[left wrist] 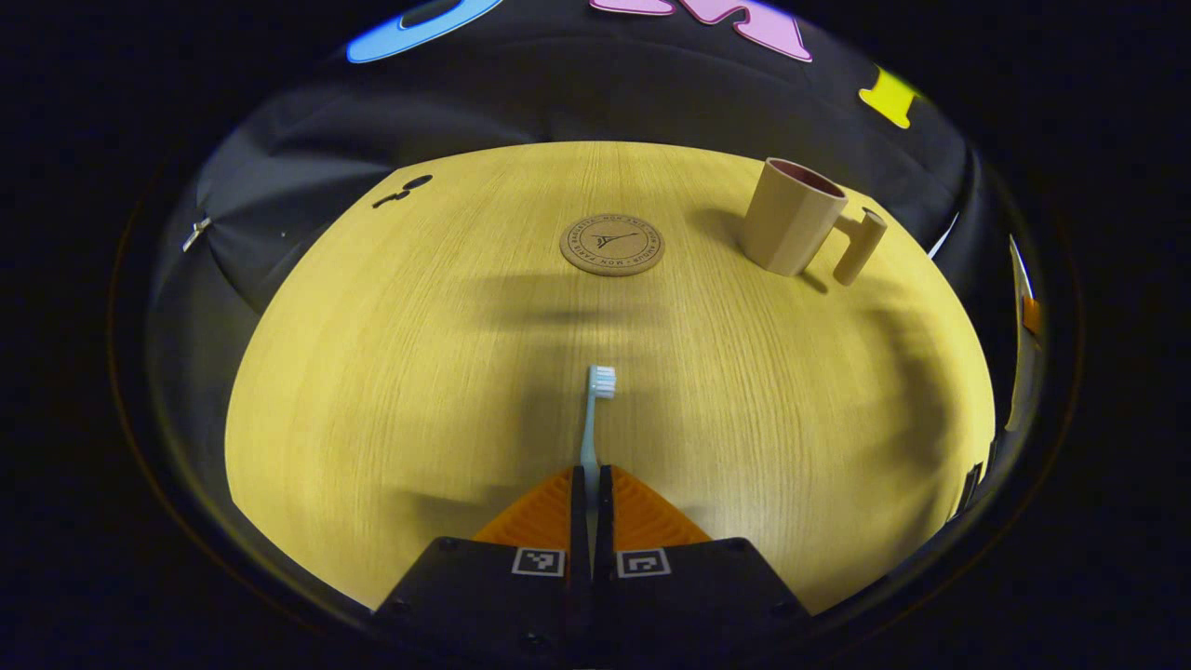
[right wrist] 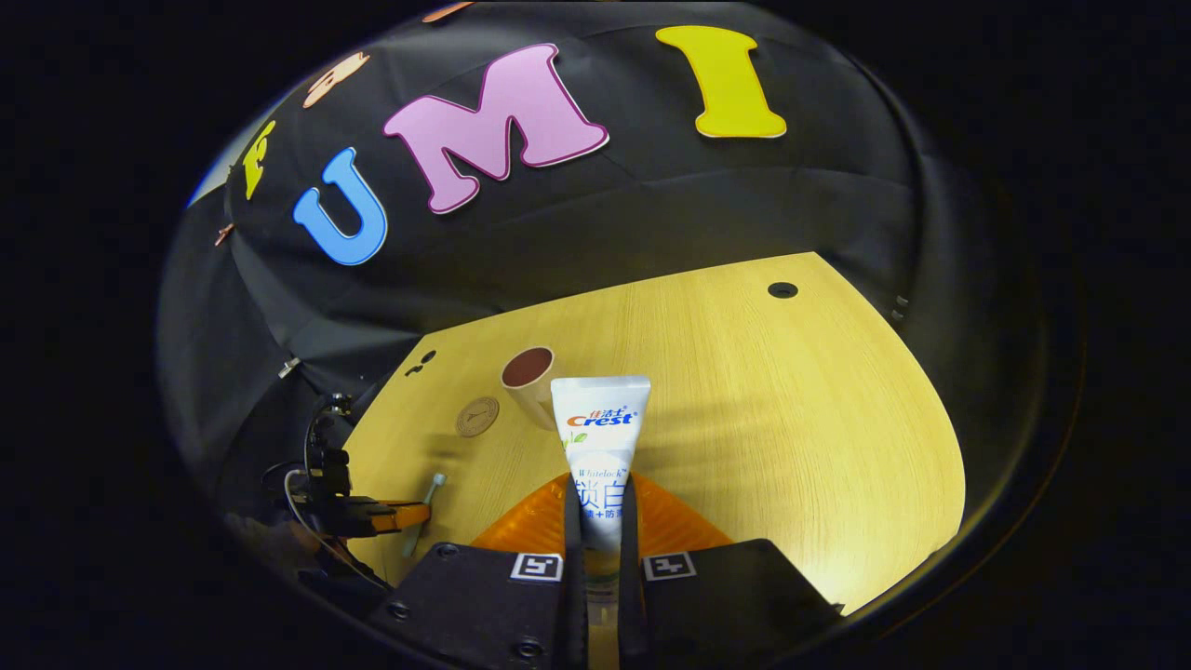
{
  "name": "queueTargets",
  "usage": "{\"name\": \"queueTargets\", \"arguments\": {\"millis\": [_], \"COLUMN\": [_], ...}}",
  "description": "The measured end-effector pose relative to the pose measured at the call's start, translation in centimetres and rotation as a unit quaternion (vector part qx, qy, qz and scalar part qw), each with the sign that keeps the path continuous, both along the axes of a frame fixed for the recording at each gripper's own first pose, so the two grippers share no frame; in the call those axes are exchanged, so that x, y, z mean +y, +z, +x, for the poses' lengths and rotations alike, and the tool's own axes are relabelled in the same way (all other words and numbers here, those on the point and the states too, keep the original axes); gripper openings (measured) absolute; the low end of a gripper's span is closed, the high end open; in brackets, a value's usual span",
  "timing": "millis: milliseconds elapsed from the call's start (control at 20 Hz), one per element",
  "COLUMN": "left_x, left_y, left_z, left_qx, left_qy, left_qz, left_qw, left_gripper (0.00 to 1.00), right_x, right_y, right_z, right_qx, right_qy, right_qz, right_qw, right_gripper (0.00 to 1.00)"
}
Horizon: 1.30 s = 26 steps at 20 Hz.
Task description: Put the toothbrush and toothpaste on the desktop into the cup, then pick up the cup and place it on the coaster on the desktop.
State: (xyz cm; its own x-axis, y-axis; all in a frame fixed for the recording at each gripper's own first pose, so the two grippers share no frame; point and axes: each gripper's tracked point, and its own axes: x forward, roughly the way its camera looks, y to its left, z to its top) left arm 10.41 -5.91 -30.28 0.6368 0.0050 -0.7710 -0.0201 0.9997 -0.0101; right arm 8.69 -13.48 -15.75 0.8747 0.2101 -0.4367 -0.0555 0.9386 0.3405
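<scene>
White toothpaste (right wrist: 600,437) tube upright in right claw (right wrist: 601,507); pale-blue toothbrush (left wrist: 594,419).

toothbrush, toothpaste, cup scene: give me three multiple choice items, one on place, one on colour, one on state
1. Where is the coaster?
A. under the cup
B. bare on the table, left of the cup
C. between gripper fingers

2. What colour are the toothbrush bristles?
A. white
B. red
C. black

3. What is the right gripper doing?
A. open over the table
B. shut on the toothpaste
C. shut on the cup

Answers: 1 B, the cup stands apart to its right on the table; 2 A, the head shows white; 3 B, both fingers press the toothpaste.
</scene>
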Motion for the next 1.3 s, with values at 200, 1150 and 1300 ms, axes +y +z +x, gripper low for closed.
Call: {"name": "queueTargets", "arguments": {"millis": [200, 1150, 1300], "left_x": [-1.3, -5.8, -5.7], "left_y": [4.0, 20.7, 20.7], "left_z": [1.2, -0.2, -0.4], "left_qx": [-0.077, -0.263, -0.263], "left_qy": [-0.002, 0.007, 0.019], "left_qz": [-0.023, -0.114, -0.113], "left_qw": [0.997, 0.958, 0.958], "left_gripper": [0.06, 0.06, 0.06], "right_x": [1.4, 12.1, 12.8], "right_y": [3.9, 7.2, 3.4], "right_z": [1.5, 25.3, 26.3], "right_qx": [-0.052, -0.180, -0.160], "right_qy": [0.012, 0.105, 0.122], "right_qz": [0.017, 0.016, -0.016], "right_qw": [0.998, 0.978, 0.979], "right_gripper": [0.17, 0.16, 0.16]}}
